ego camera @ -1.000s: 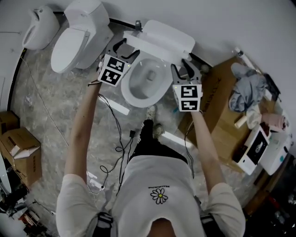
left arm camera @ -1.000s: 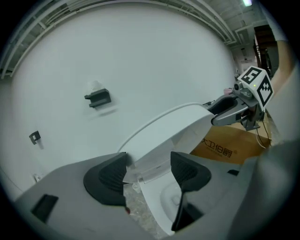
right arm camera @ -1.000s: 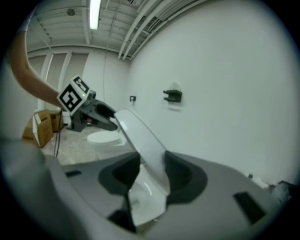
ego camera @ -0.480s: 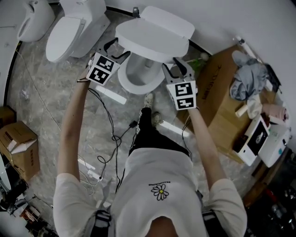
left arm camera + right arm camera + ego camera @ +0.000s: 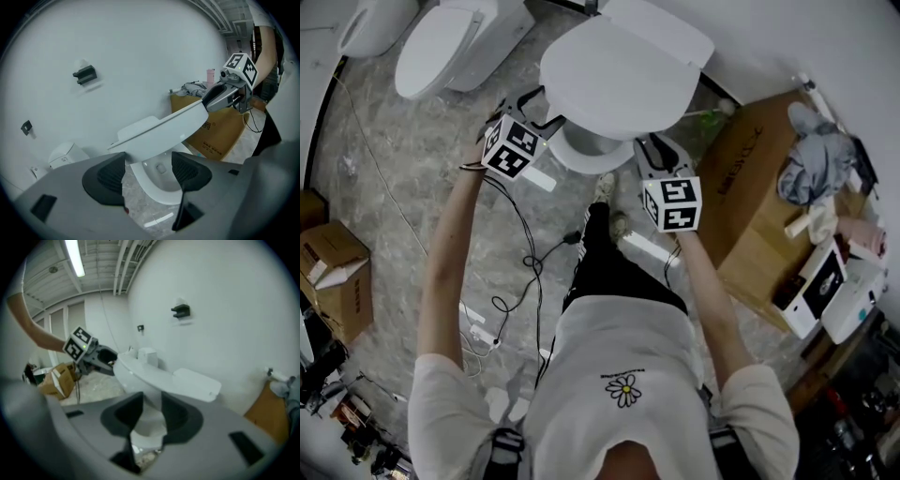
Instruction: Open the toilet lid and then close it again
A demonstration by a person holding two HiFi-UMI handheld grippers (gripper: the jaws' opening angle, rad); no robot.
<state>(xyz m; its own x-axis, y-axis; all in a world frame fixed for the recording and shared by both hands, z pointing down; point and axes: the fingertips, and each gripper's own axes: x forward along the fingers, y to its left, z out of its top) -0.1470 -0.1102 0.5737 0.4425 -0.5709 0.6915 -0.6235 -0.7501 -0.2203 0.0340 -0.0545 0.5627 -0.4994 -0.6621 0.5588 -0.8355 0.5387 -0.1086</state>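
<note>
The white toilet lid (image 5: 619, 80) hangs half lowered over the bowl (image 5: 581, 150), hiding most of it. My left gripper (image 5: 534, 105) is at the lid's left edge. Its jaws stand wide apart in the left gripper view (image 5: 147, 166), open, with the lid (image 5: 159, 133) passing just beyond them. My right gripper (image 5: 659, 150) is at the lid's right edge. Its jaws (image 5: 151, 413) have just been closing, with the lid's rim (image 5: 140, 376) running in between them; whether the pads press on it is hidden.
Two more toilets (image 5: 455, 37) (image 5: 370, 23) stand at the far left. A large cardboard box (image 5: 759, 206) with cloth (image 5: 820, 169) on it sits right of the bowl. Cables (image 5: 525, 272) trail over the floor, and small boxes (image 5: 333, 272) stand at the left.
The lid has swung down from upright against the tank to half lowered over the bowl. Both grippers have come down and back towards the person along its edges.
</note>
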